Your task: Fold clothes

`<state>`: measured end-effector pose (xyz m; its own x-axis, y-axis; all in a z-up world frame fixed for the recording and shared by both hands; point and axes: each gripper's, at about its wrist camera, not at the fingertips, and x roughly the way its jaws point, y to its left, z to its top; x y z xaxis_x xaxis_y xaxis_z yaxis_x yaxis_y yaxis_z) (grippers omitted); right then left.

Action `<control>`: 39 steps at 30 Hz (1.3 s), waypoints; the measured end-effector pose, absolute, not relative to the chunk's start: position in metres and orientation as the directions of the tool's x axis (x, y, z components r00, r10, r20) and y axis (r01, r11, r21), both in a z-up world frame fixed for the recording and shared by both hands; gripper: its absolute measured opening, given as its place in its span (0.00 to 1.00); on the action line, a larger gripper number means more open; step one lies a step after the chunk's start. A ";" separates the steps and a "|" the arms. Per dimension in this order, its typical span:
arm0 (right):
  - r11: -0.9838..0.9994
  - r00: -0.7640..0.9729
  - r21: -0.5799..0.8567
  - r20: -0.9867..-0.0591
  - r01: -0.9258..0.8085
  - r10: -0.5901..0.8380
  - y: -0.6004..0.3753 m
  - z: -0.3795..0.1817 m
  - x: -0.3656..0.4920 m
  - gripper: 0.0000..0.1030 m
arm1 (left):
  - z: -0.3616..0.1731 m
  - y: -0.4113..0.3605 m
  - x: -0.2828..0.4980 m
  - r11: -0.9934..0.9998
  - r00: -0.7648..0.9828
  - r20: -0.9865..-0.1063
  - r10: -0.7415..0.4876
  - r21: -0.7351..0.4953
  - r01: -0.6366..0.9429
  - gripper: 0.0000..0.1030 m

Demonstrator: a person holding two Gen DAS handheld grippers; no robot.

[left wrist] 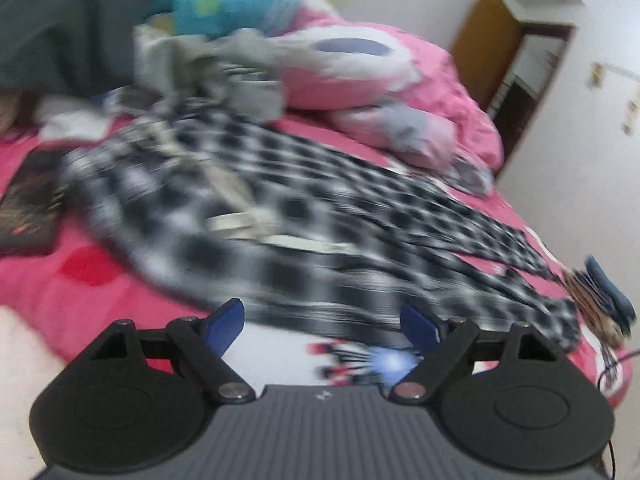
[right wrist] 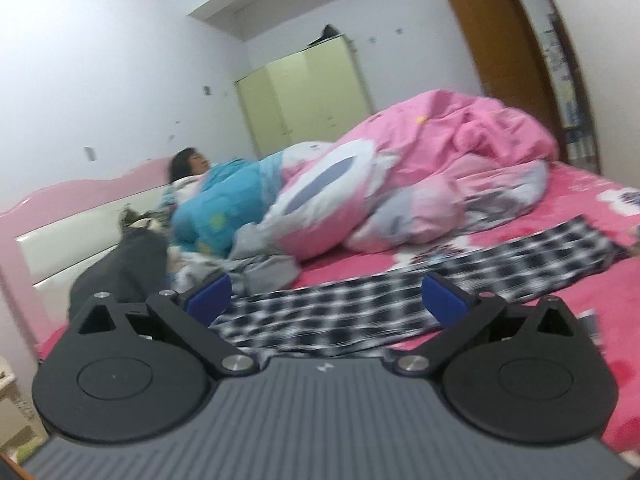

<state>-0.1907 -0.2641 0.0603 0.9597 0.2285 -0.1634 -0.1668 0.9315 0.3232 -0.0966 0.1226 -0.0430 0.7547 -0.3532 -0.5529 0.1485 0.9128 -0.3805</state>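
Note:
A black-and-white checked garment (left wrist: 304,216) lies spread and rumpled across the pink bed sheet (left wrist: 80,300), with pale straps bunched on its middle. My left gripper (left wrist: 322,326) hovers open just short of its near edge, nothing between the blue pads (left wrist: 224,328). In the right wrist view the same checked garment (right wrist: 400,300) stretches as a long flat band to the right. My right gripper (right wrist: 326,298) is open above its near end, holding nothing. Both views are motion-blurred.
A heaped pink quilt (right wrist: 460,148) and a blue quilt (right wrist: 224,204) fill the far side of the bed; a person (right wrist: 188,164) lies by the pink headboard (right wrist: 60,200). Dark clothing (left wrist: 72,20) and other clothes (left wrist: 192,64) pile at far left. A wooden door (right wrist: 492,40) stands right.

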 end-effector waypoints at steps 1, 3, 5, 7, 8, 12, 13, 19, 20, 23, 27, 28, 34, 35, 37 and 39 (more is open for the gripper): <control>0.927 0.957 0.332 -0.168 -0.173 0.238 -0.257 0.058 -0.189 0.99 | -0.046 0.131 -0.095 0.912 0.760 -0.553 -0.342 -0.389 0.127 0.82; 0.921 0.950 0.346 -0.181 -0.180 0.254 -0.245 0.054 -0.185 0.99 | -0.051 0.147 -0.090 0.909 0.768 -0.553 -0.324 -0.406 0.091 0.79; 0.920 0.941 0.346 -0.211 -0.182 0.266 -0.234 0.047 -0.177 0.99 | -0.056 0.155 -0.083 0.903 0.770 -0.553 -0.319 -0.424 0.069 0.76; 0.924 0.933 0.338 -0.239 -0.178 0.267 -0.225 0.040 -0.169 0.99 | -0.061 0.161 -0.075 0.896 0.767 -0.557 -0.320 -0.442 0.053 0.69; 0.928 0.932 0.330 -0.251 -0.171 0.261 -0.221 0.036 -0.165 0.99 | -0.064 0.163 -0.072 0.892 0.764 -0.560 -0.320 -0.449 0.045 0.67; 0.948 0.921 0.300 -0.330 -0.107 0.208 -0.210 0.012 -0.148 0.99 | -0.076 0.172 -0.064 0.874 0.765 -0.561 -0.317 -0.487 0.005 0.53; 0.951 0.913 0.296 -0.357 -0.089 0.196 -0.208 0.005 -0.143 0.99 | -0.079 0.174 -0.063 0.868 0.766 -0.560 -0.315 -0.496 -0.005 0.48; 0.893 0.819 0.450 -0.505 -0.019 0.272 -0.214 -0.033 -0.118 0.99 | -0.087 0.186 -0.055 0.851 0.772 -0.565 -0.292 -0.521 -0.060 0.03; 0.882 0.809 0.471 -0.519 0.000 0.277 -0.215 -0.037 -0.116 0.99 | -0.087 0.189 -0.054 0.842 0.773 -0.561 -0.296 -0.535 -0.065 0.03; 0.849 0.779 0.525 -0.554 0.054 0.293 -0.219 -0.046 -0.109 0.98 | -0.082 0.195 -0.061 0.826 0.785 -0.548 -0.288 -0.557 -0.086 0.02; 0.830 0.763 0.549 -0.575 0.093 0.295 -0.220 -0.053 -0.103 0.97 | -0.072 0.198 -0.068 0.823 0.783 -0.551 -0.289 -0.561 -0.092 0.02; 0.829 0.762 0.551 -0.578 0.099 0.293 -0.220 -0.055 -0.101 0.96 | -0.072 0.196 -0.067 0.833 0.779 -0.559 -0.282 -0.546 -0.091 0.02; 0.810 0.752 0.570 -0.592 0.139 0.289 -0.222 -0.063 -0.093 0.91 | -0.078 0.183 -0.069 0.894 0.761 -0.602 -0.243 -0.443 -0.064 0.12; 0.798 0.751 0.584 -0.591 0.147 0.294 -0.225 -0.065 -0.093 0.90 | -0.075 0.180 -0.074 0.907 0.772 -0.592 -0.230 -0.419 -0.051 0.20; 0.775 0.749 0.610 -0.589 0.165 0.304 -0.232 -0.070 -0.093 0.87 | -0.070 0.175 -0.083 0.929 0.795 -0.571 -0.204 -0.369 -0.027 0.46; 0.757 0.756 0.630 -0.579 0.175 0.307 -0.239 -0.073 -0.096 0.84 | -0.065 0.169 -0.092 0.949 0.817 -0.548 -0.179 -0.317 -0.005 0.50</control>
